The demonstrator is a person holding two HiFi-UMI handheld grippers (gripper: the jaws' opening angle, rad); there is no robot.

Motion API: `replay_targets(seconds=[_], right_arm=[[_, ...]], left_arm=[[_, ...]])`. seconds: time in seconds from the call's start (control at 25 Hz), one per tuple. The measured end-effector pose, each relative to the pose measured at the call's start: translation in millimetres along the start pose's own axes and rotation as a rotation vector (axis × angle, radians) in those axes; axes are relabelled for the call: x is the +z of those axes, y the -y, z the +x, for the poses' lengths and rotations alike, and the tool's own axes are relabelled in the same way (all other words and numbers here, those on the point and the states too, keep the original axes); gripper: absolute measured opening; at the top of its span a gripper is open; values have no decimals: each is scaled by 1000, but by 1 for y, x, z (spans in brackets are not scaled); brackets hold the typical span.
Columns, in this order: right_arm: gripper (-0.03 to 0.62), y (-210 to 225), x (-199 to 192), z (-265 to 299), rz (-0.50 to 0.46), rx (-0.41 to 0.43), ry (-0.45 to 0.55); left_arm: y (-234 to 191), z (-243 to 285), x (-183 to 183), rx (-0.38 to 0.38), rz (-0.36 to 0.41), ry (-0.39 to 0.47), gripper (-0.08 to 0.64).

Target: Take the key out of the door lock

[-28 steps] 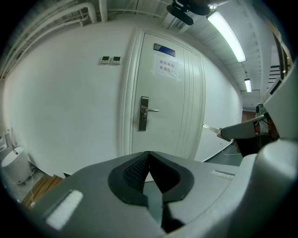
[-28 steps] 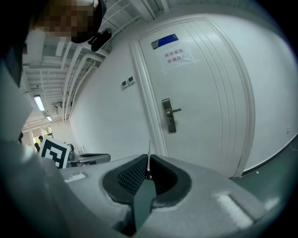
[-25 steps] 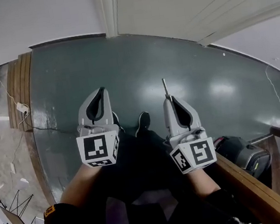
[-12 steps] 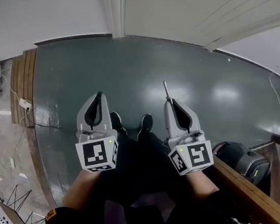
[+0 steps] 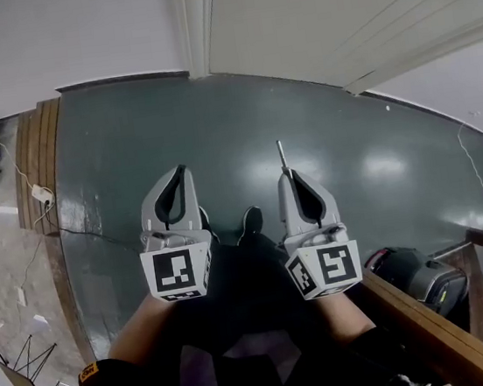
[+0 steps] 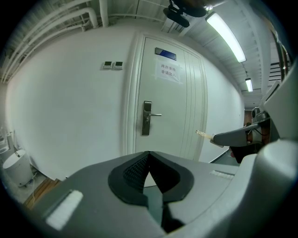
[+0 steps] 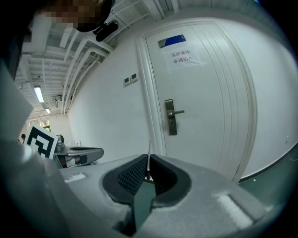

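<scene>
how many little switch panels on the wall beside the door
2. The left panel and the right panel sit side by side on the wall left of the door, higher than its handle.

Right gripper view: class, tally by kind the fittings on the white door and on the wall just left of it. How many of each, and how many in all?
Lever handle with lock plate: 1
Blue sign plate: 1
Paper notice: 1
Small wall panels: 2
Total: 5

White door (image 6: 170, 93), blue sign (image 6: 165, 54), grey handle plate (image 6: 147, 118), dark teal floor (image 5: 214, 121), brown wooden boards (image 5: 32, 145)
</scene>
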State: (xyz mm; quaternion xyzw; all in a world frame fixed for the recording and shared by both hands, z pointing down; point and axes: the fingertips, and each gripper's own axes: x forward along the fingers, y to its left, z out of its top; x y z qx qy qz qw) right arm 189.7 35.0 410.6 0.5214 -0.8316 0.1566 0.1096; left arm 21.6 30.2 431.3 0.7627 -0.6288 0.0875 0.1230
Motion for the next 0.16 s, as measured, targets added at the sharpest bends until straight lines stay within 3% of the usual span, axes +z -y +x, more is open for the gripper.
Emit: replay_targets(seconds=[0.16], right_arm=[[15,-3,3,0,-7,1,-1]], left_arm=[[2,-1,4,-12,-1,0,18]])
